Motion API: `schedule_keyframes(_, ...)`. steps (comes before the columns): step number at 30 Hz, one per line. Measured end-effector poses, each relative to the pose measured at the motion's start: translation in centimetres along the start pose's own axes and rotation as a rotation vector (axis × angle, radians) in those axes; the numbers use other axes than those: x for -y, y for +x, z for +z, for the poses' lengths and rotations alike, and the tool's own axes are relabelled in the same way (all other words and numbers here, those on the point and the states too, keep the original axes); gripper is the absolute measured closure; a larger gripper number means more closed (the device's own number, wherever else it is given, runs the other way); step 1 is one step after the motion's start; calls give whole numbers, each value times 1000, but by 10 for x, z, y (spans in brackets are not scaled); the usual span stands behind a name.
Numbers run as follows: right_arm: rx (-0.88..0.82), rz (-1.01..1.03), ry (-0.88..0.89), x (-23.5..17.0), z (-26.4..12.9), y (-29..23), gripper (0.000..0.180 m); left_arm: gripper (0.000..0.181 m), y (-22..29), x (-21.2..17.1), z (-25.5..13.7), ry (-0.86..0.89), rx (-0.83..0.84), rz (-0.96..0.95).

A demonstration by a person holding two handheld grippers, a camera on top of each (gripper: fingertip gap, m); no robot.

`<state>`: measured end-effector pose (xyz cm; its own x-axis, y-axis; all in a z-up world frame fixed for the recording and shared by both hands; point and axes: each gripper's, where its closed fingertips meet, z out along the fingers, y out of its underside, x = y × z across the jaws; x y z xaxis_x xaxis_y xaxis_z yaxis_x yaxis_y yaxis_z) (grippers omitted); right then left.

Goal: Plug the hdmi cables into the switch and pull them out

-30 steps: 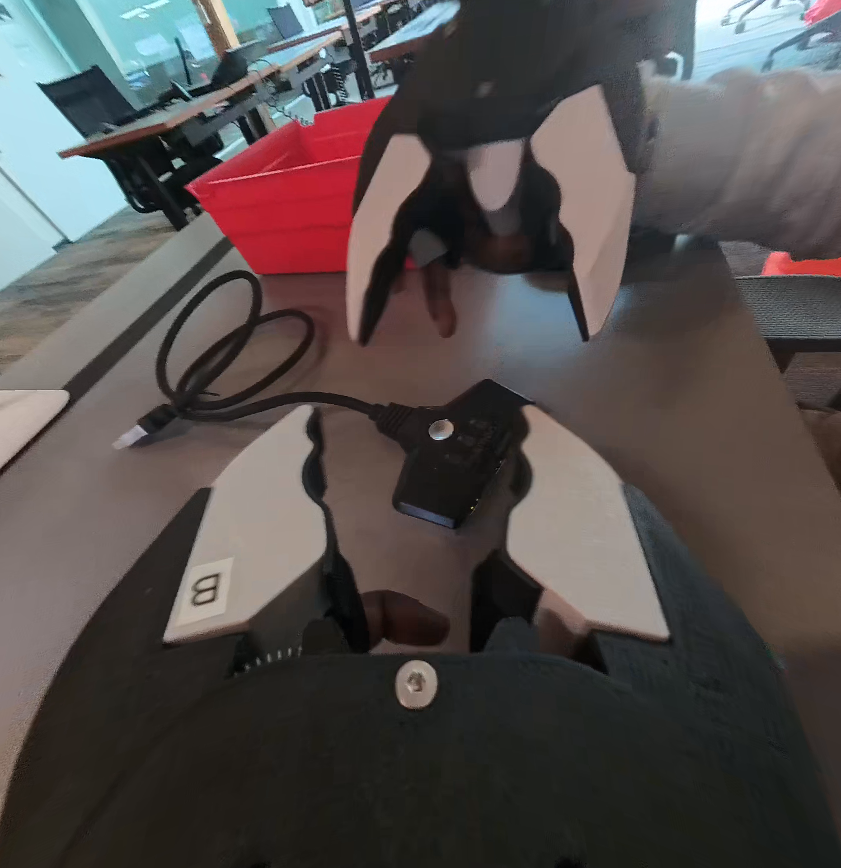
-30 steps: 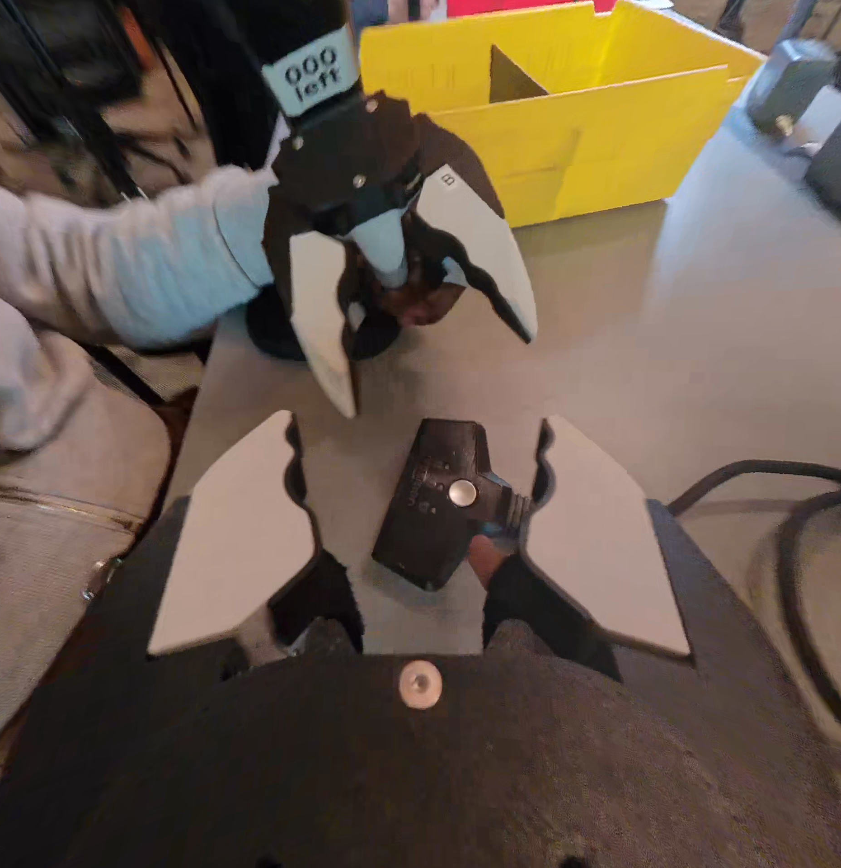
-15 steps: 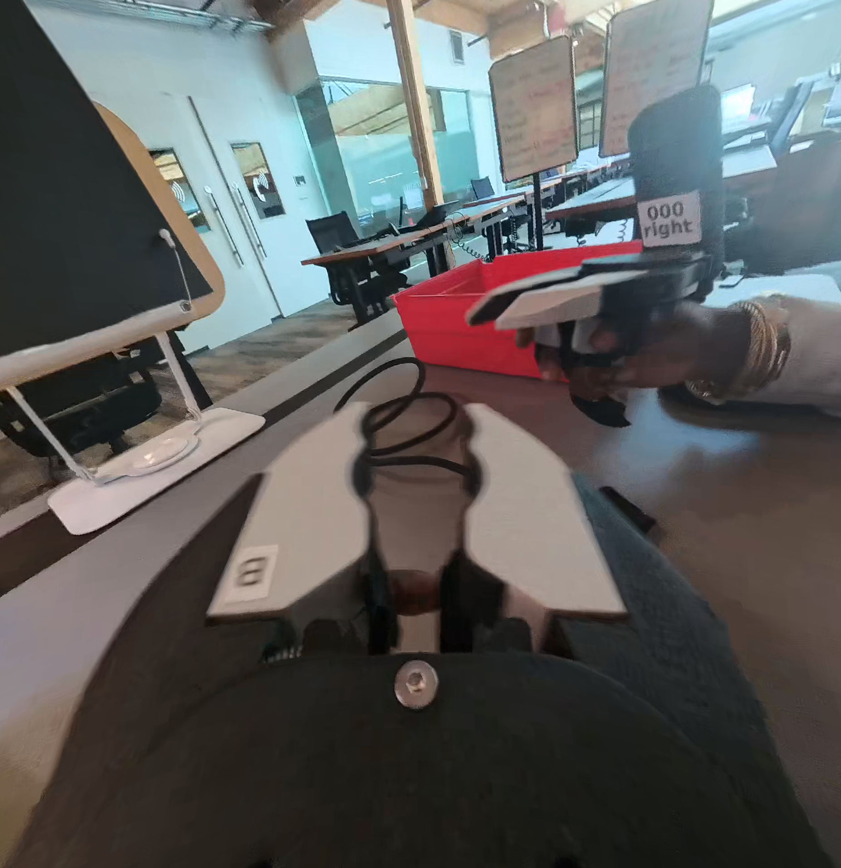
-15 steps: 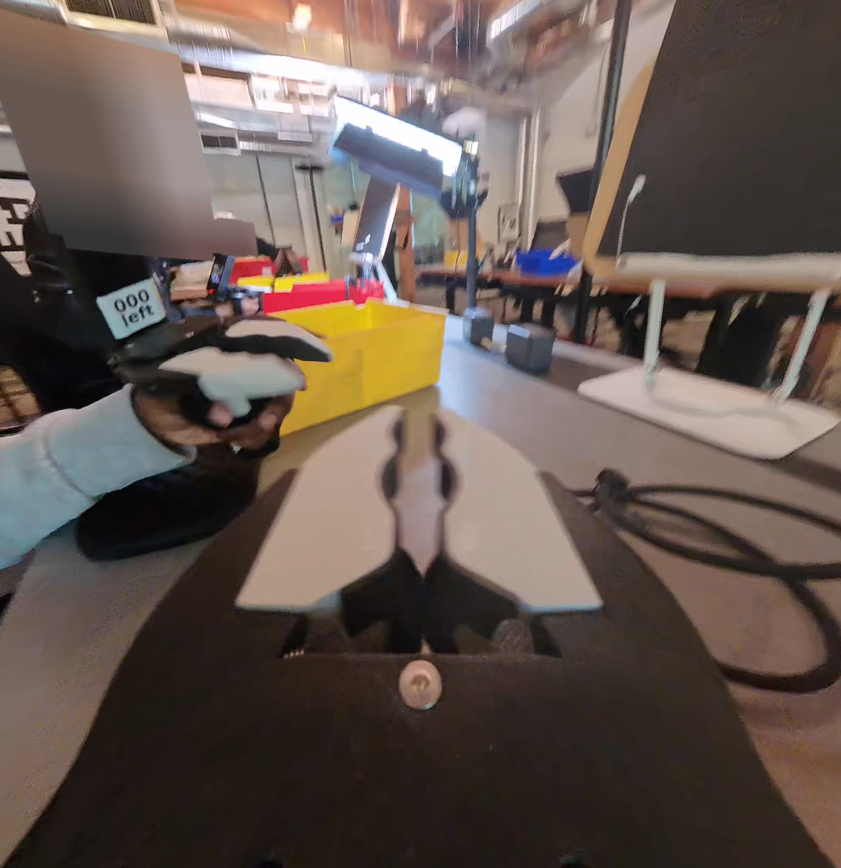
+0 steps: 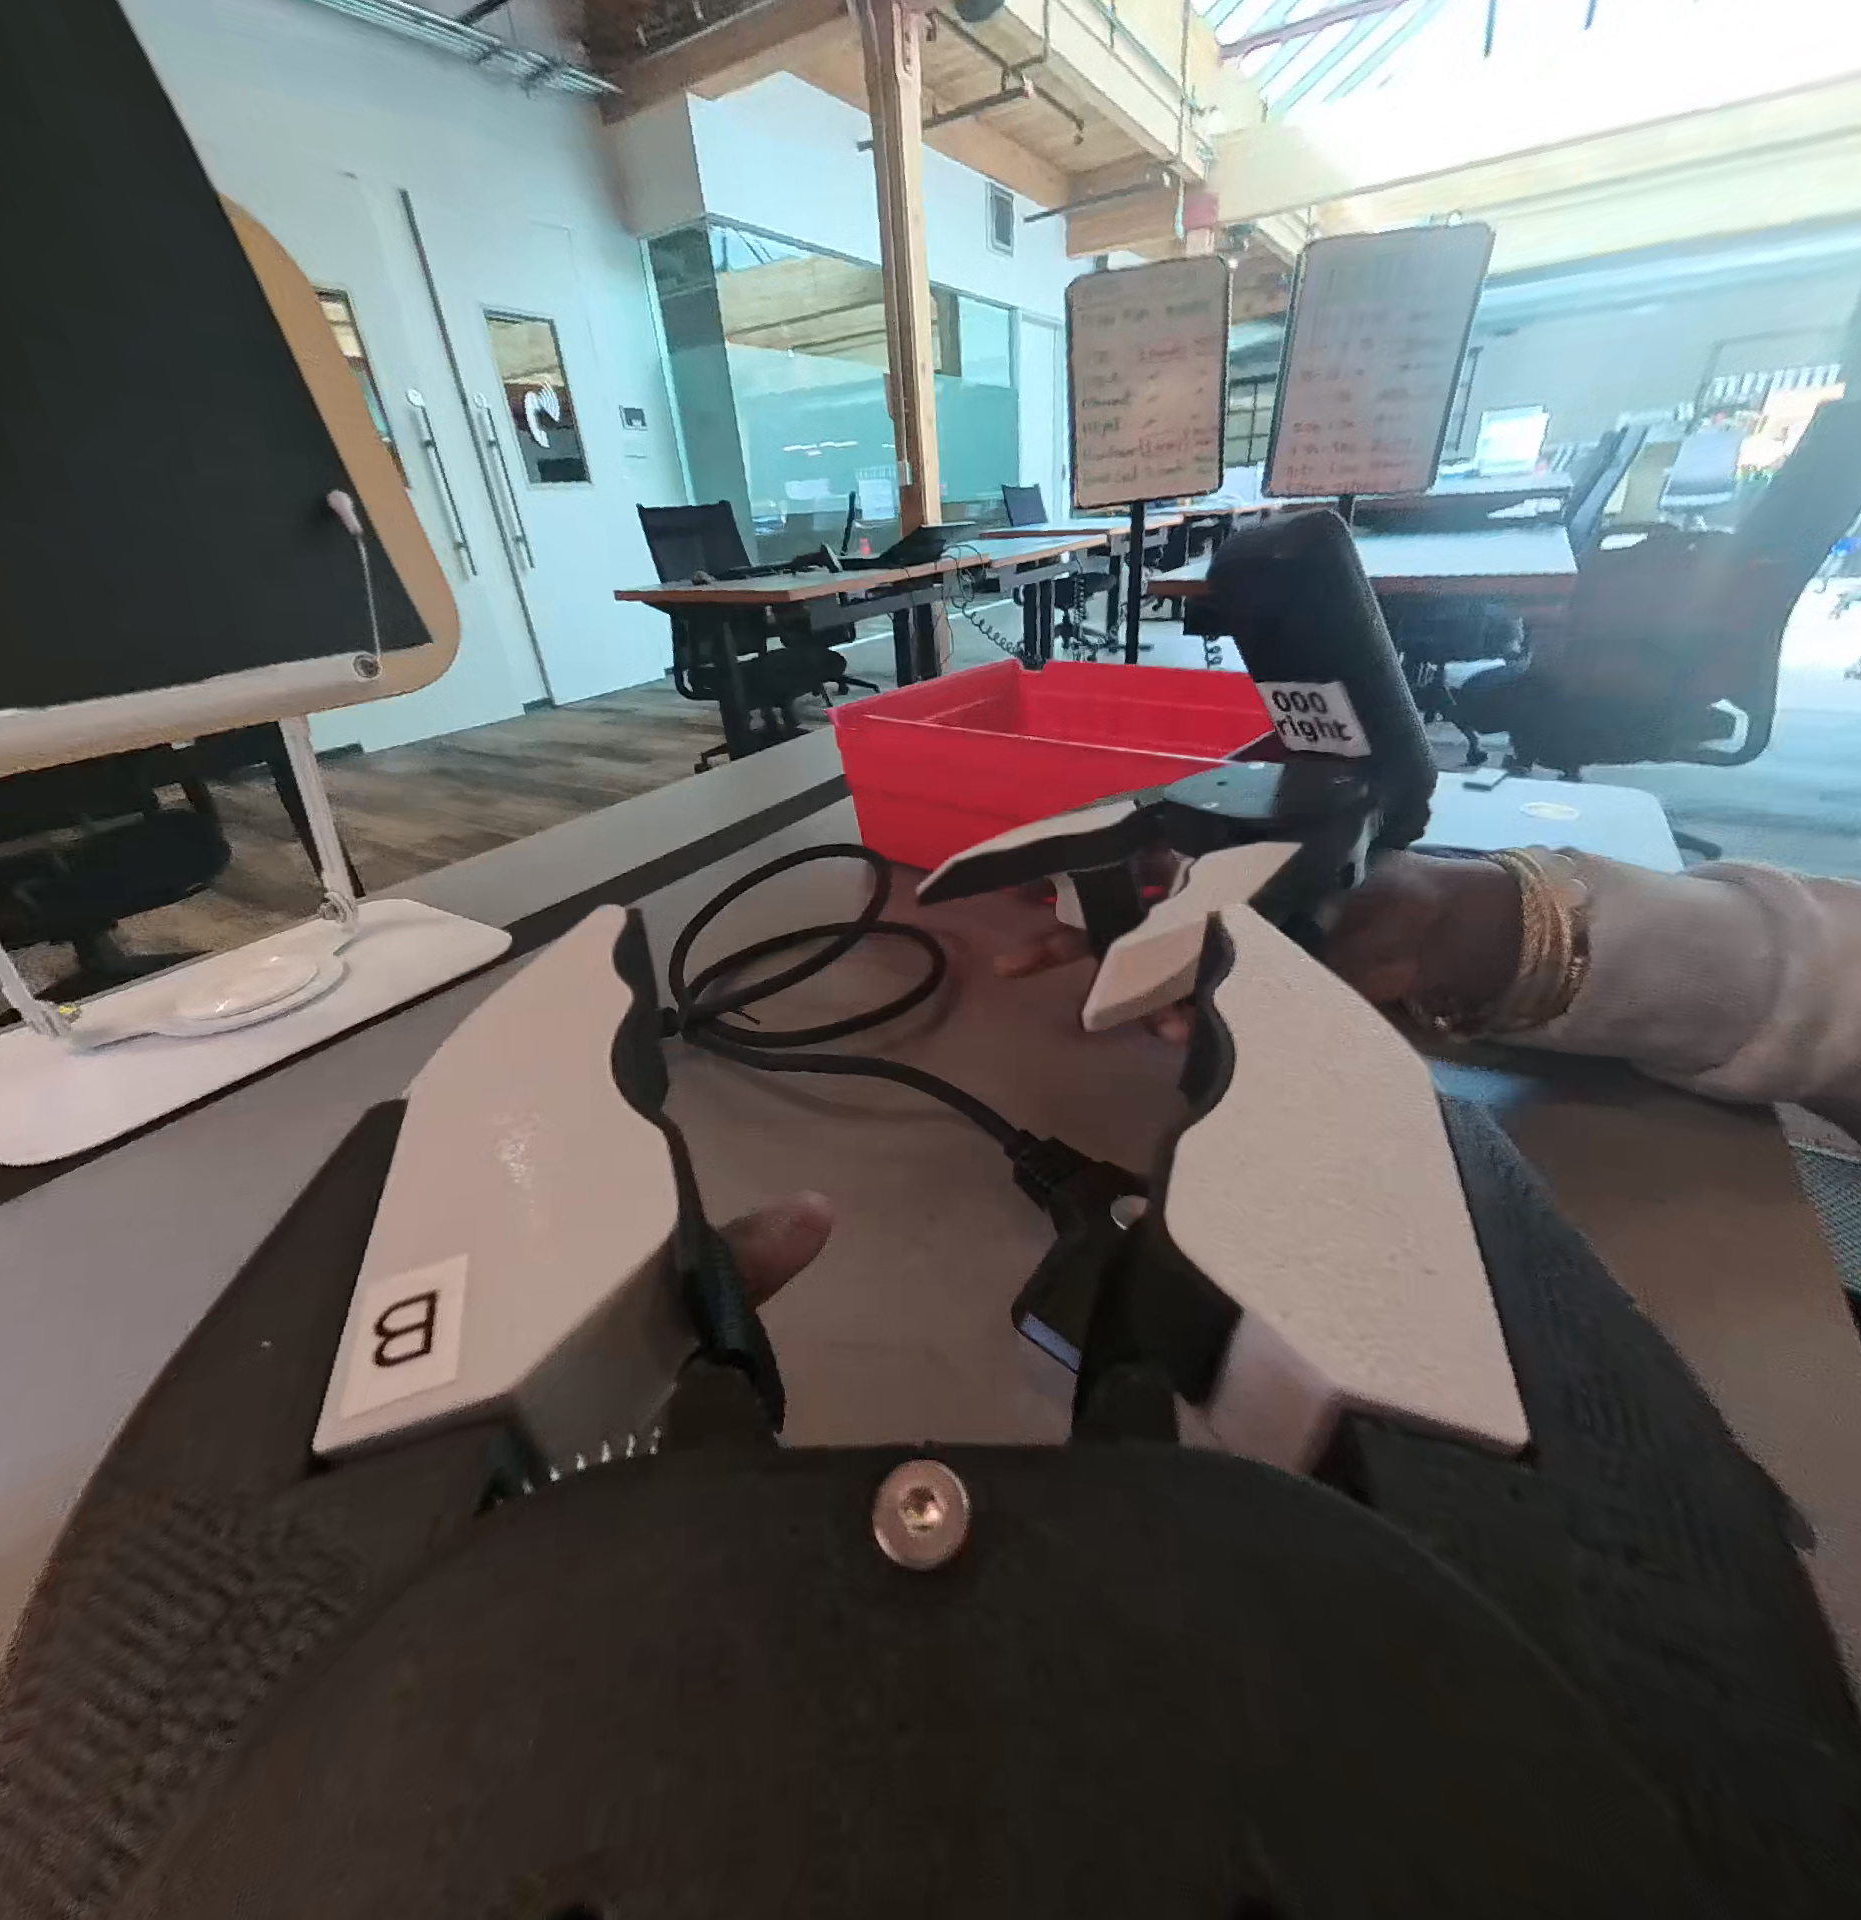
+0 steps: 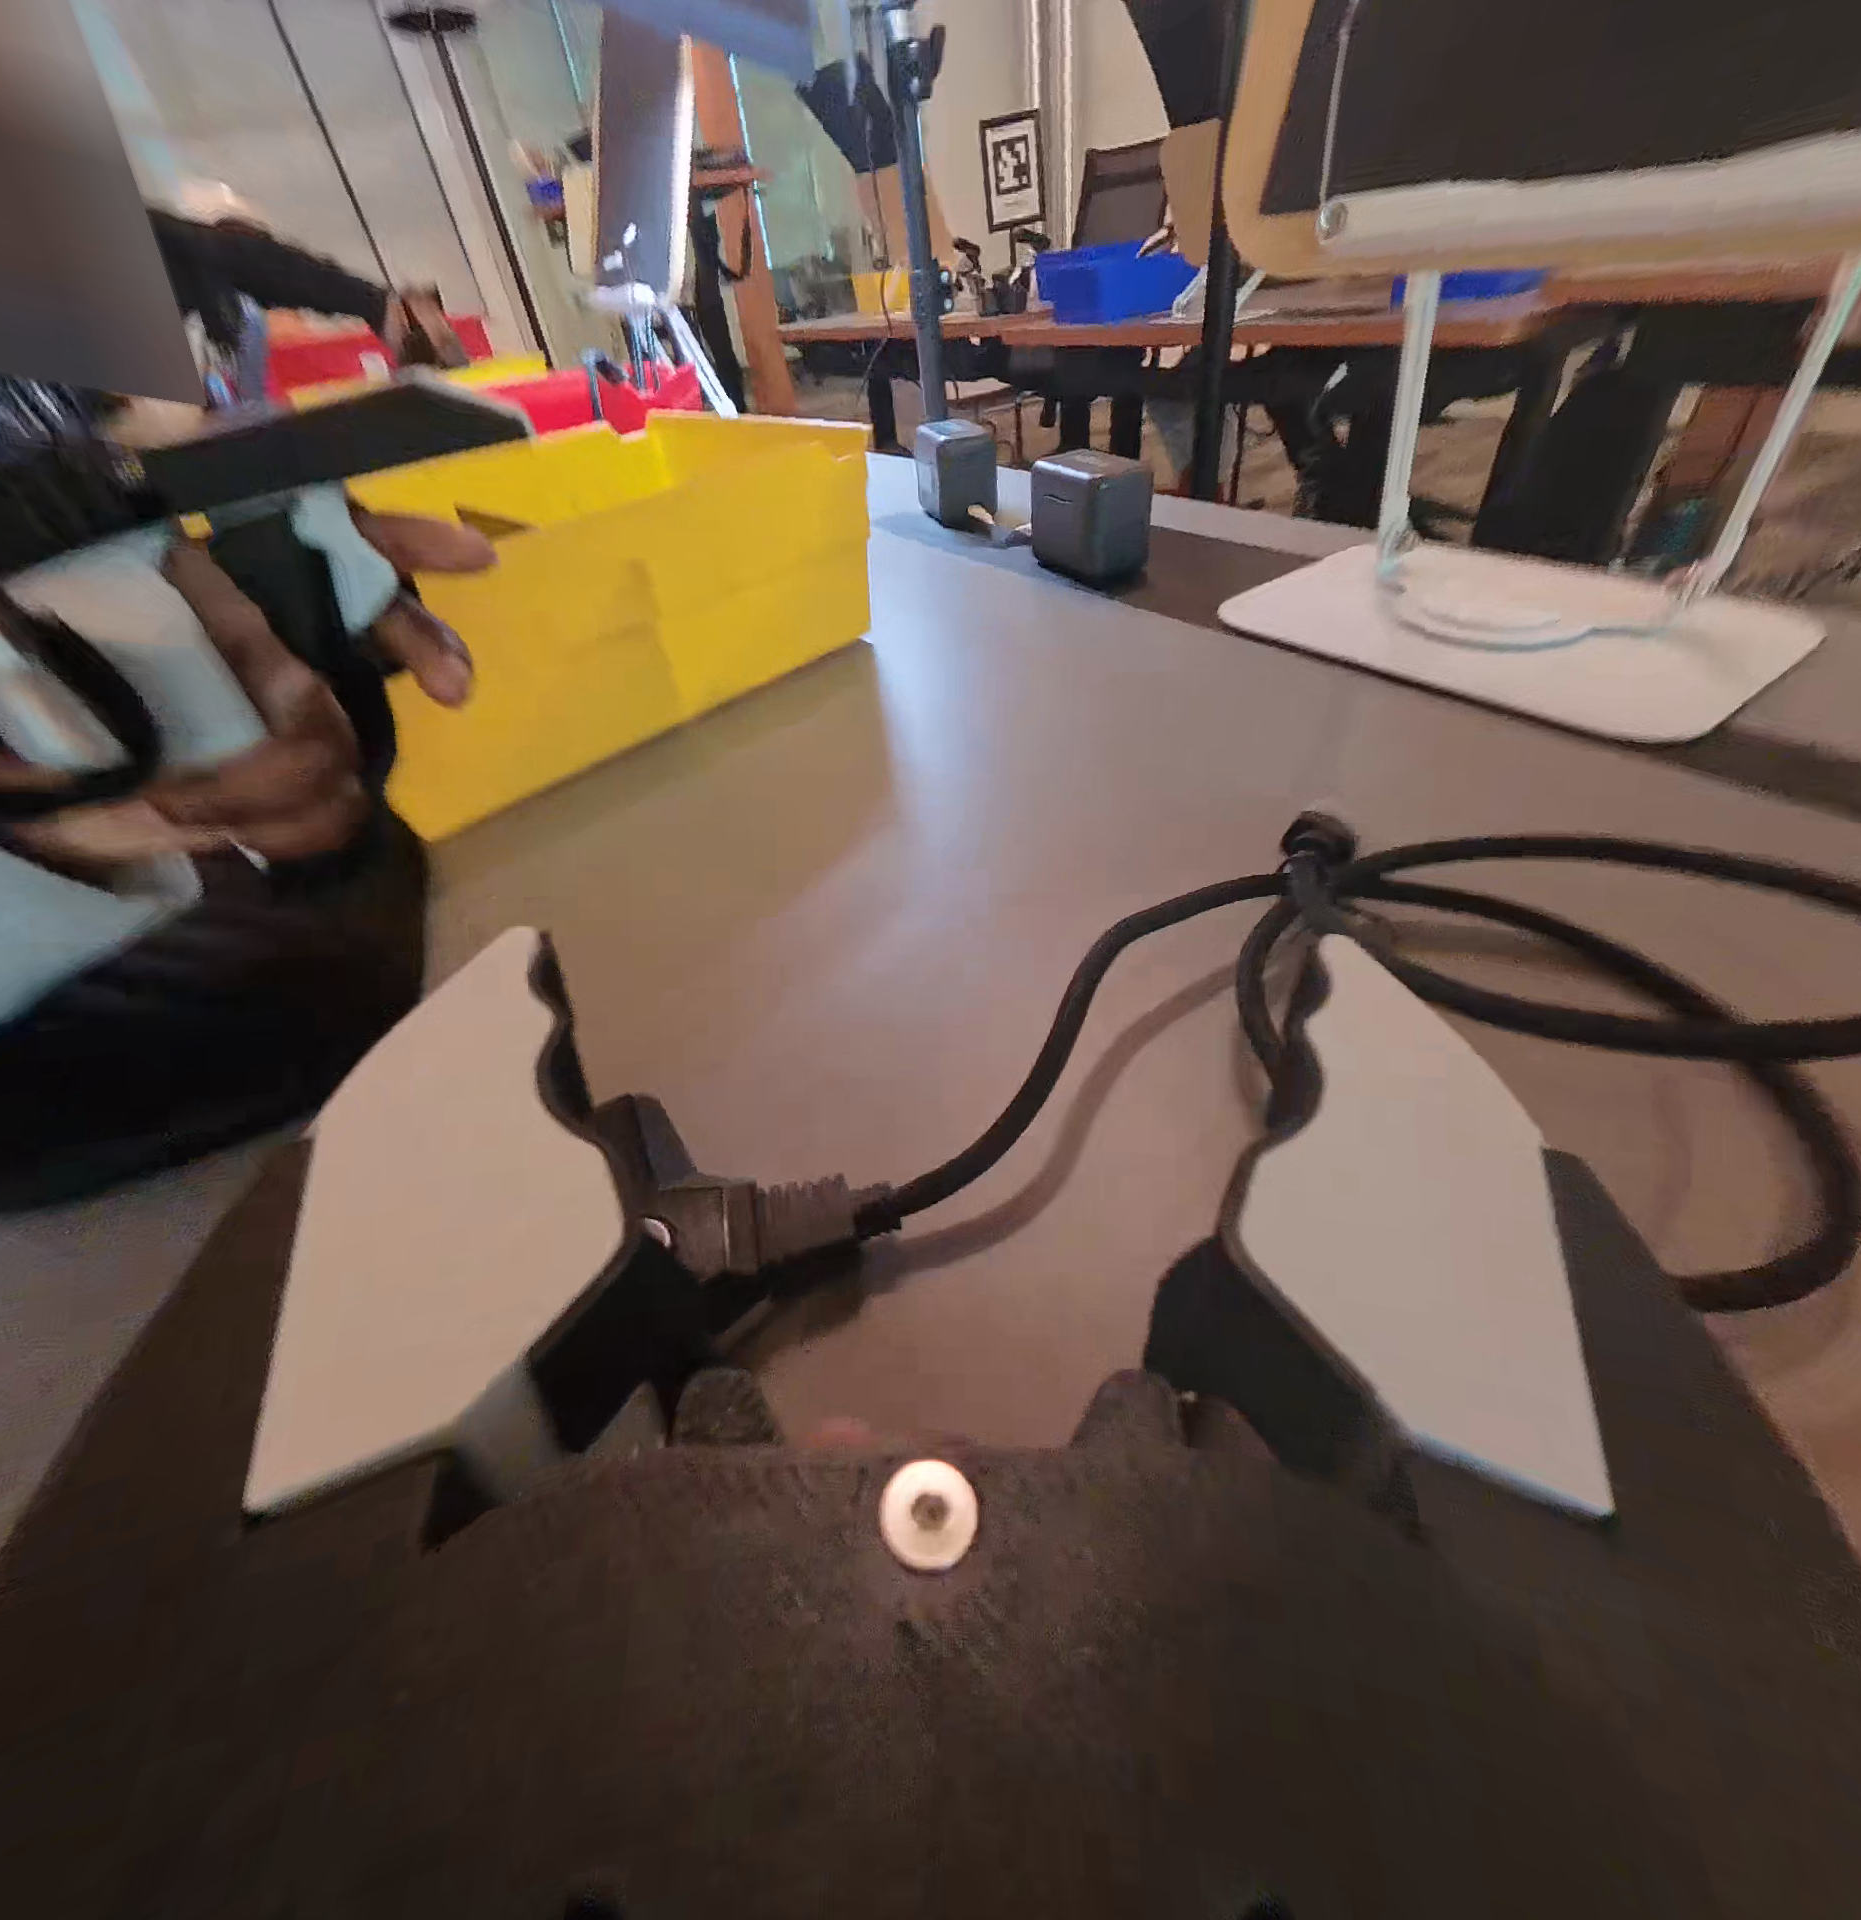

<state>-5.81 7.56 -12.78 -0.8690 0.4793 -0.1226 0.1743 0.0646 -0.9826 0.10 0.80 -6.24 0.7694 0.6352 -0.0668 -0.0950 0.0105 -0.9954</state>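
Note:
A small black HDMI switch (image 5: 1077, 1270) lies on the grey table, partly hidden behind my left gripper's right finger. A black cable (image 5: 864, 1070) runs from it to a tied coil (image 5: 801, 956). My left gripper (image 5: 924, 925) is open and empty, low over the table. My right gripper (image 5: 1113, 914) faces it, open. In the right wrist view the right gripper (image 6: 926, 940) is open and empty. There the switch (image 6: 697, 1210) sits against its left finger, and its cable (image 6: 1061, 1049) leads to the coil (image 6: 1528, 935). The left gripper (image 6: 282, 457) is blurred at the left.
A red bin (image 5: 1030, 758) stands behind the coil. A yellow bin (image 6: 635, 613) stands at the other end. A white tablet stand (image 5: 230, 997) sits along the table edge and also shows in the right wrist view (image 6: 1518, 634). Two grey cubes (image 6: 1092, 514) stand farther back.
A second ago both grippers hung open over the switch, looking down. Half a second ago both were shut and levelled. Now both are open again, low, with the switch beside their fingers.

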Motion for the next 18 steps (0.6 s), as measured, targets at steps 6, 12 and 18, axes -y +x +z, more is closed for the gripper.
schedule_keyframes(6, 24, -8, 113, 16, -2, -13, 54, 88, -38, 40, -69, -143, 69, 80)
schedule_keyframes(12, 57, 144, 126, 19, -2, -12, 57, 89, -197, 39, -234, -640, 757, 165)
schedule_keyframes(18, 50, 108, 123, 18, -2, -13, 59, 86, -217, -56, -345, -964, 976, -57)
